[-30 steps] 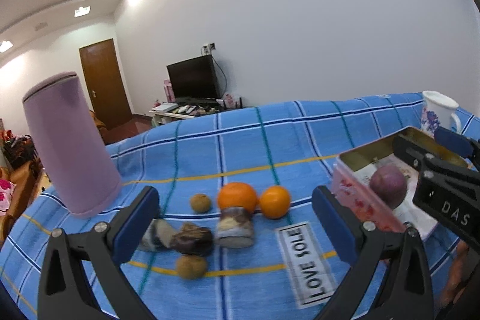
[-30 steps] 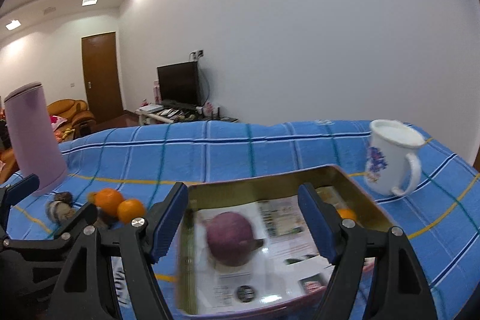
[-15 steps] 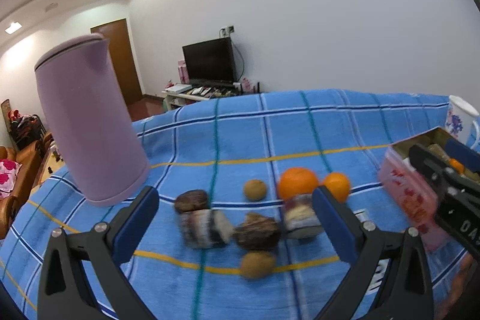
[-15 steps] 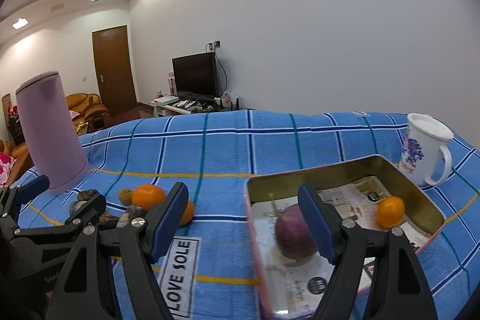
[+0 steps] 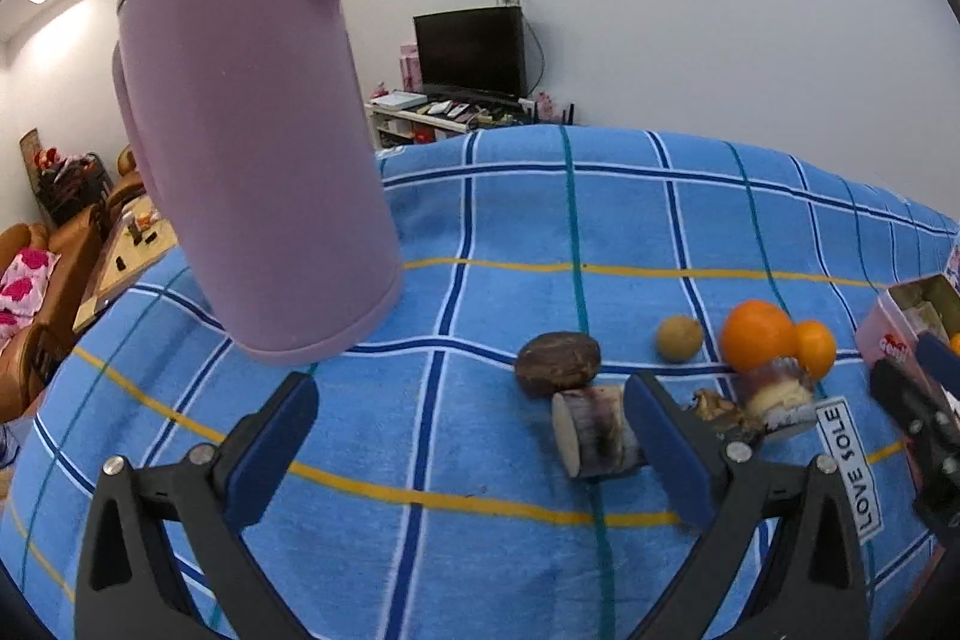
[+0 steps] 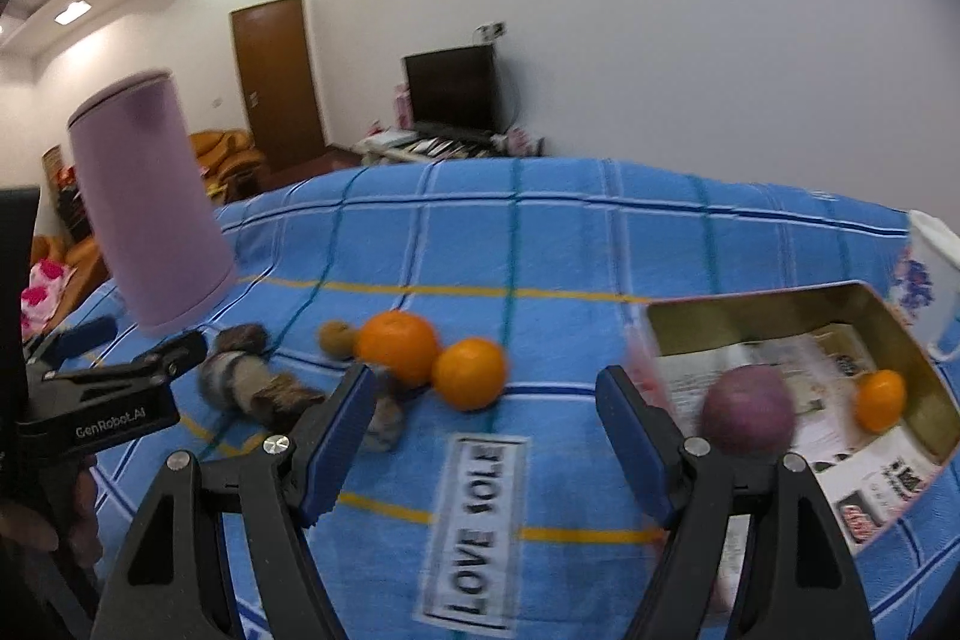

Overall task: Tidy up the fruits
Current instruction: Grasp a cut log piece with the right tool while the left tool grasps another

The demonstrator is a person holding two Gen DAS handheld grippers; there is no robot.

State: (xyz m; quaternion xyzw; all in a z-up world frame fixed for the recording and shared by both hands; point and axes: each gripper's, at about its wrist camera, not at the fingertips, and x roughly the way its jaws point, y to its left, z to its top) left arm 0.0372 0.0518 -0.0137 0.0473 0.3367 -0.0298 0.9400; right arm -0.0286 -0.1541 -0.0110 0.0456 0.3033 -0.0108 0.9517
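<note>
Overhead, left gripper [image 5: 468, 436] and right gripper [image 6: 486, 424] angle downward, jaws apart, empty.

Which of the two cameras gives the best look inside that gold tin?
The right wrist view: the tin shows its whole inside, with a purple fruit and a small orange. The left wrist view catches only its corner at the frame's edge.

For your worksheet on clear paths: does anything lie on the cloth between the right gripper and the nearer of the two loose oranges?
Nothing visible does. The right gripper is open and empty; only bare blue cloth separates it from the nearer orange. The tin sits off to the side.
</note>
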